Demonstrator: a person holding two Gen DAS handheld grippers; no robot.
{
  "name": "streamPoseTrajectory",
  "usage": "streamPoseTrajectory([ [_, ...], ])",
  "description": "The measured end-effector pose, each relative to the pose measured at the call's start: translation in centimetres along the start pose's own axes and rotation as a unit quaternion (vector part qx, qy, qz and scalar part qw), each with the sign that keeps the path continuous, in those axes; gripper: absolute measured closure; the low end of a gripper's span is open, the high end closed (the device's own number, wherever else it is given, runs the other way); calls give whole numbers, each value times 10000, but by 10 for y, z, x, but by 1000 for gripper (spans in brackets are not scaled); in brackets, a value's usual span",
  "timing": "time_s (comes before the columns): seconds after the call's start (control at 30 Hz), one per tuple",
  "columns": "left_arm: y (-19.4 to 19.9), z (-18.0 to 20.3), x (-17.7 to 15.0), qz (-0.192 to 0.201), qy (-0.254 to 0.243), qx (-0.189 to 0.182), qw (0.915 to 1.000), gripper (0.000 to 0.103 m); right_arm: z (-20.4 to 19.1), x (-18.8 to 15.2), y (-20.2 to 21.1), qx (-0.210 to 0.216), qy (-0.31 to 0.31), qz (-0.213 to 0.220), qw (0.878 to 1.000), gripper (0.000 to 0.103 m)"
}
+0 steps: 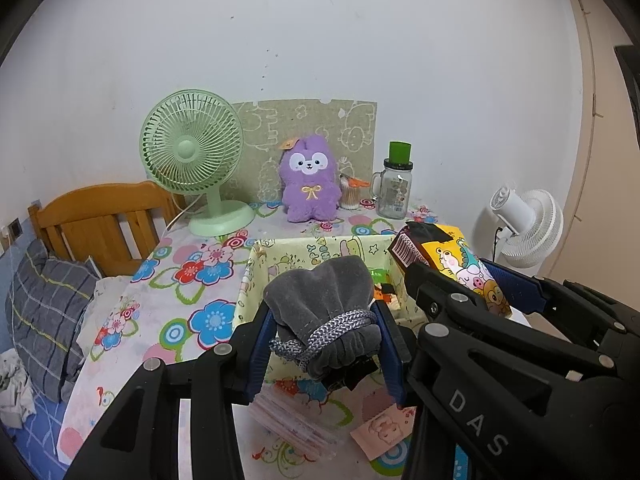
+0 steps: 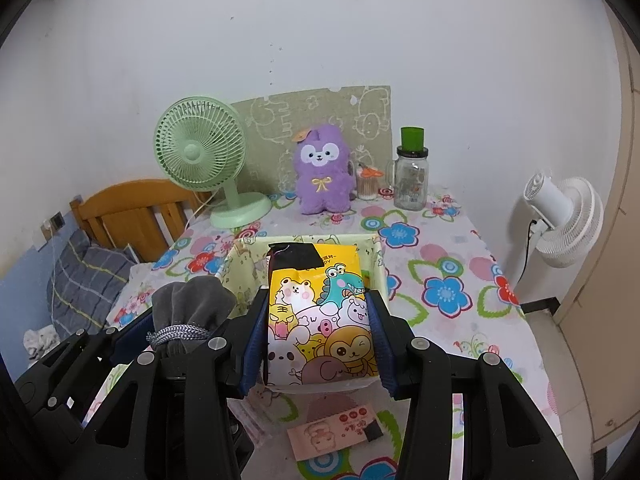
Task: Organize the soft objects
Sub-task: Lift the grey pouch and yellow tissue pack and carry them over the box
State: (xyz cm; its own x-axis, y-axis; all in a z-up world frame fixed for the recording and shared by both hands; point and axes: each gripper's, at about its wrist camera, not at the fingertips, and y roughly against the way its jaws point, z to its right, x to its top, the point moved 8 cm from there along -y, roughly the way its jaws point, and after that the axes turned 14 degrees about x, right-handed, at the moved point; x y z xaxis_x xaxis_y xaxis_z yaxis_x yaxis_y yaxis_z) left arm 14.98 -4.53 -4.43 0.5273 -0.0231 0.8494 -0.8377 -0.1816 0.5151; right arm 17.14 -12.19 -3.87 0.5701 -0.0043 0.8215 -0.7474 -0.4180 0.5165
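Note:
My left gripper (image 1: 325,330) is shut on a grey velvet drawstring pouch (image 1: 320,296), held above the near wall of a pale yellow fabric basket (image 1: 250,280). The pouch also shows in the right wrist view (image 2: 188,304). My right gripper (image 2: 318,328) is shut on a yellow cartoon-animal packet (image 2: 320,308), held over the same basket (image 2: 236,264). In the left wrist view the packet (image 1: 452,256) sits to the right of the pouch. A purple plush toy (image 1: 308,178) sits upright at the back of the table.
A green desk fan (image 1: 192,152) stands back left, a glass jar with a green lid (image 1: 394,186) and a cotton-swab cup (image 1: 350,194) back right. A pink card (image 2: 336,430) and a clear packet (image 1: 292,424) lie near the table front. A white fan (image 2: 564,216) stands right, a bed (image 1: 48,304) left.

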Motion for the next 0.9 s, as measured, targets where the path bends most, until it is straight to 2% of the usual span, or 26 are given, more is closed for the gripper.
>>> streamPoseTrajectory([
  [0.9, -52, 0, 25, -151, -14, 37, 9999, 55, 15, 28, -52, 51, -43, -175, 9998, 53],
])
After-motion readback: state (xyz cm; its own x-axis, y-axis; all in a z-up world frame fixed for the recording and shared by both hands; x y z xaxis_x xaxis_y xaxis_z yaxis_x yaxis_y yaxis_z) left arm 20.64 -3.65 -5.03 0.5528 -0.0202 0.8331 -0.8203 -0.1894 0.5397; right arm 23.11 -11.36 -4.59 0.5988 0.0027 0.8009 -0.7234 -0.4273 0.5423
